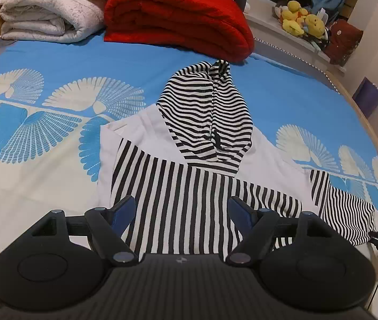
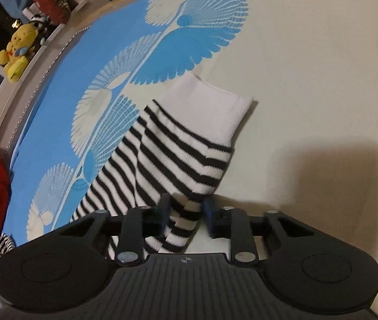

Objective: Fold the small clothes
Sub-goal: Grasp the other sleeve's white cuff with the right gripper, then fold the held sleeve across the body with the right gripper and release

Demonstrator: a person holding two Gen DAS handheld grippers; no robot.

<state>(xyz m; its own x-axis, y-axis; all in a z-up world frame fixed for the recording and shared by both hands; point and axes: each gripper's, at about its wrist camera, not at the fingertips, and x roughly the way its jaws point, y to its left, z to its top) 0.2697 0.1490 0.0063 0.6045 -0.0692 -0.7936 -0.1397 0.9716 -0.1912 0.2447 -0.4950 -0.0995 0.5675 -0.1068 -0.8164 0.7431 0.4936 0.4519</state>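
Lying flat on the blue-and-cream bedsheet [image 1: 42,53] is one striped hoodie [image 1: 189,186], hood up toward two folded blankets, one red [image 1: 178,18] and one white [image 1: 47,8]. The left gripper [image 1: 182,213] hovers over the hoodie's body, fingers spread wide and grasping nothing. The right gripper [image 2: 186,213] pinches one striped sleeve [image 2: 178,154] near its white cuff [image 2: 210,106].

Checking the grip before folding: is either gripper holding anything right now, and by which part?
The right gripper is closed on the hoodie's striped sleeve, short of its white cuff. The left gripper is open, holding nothing.
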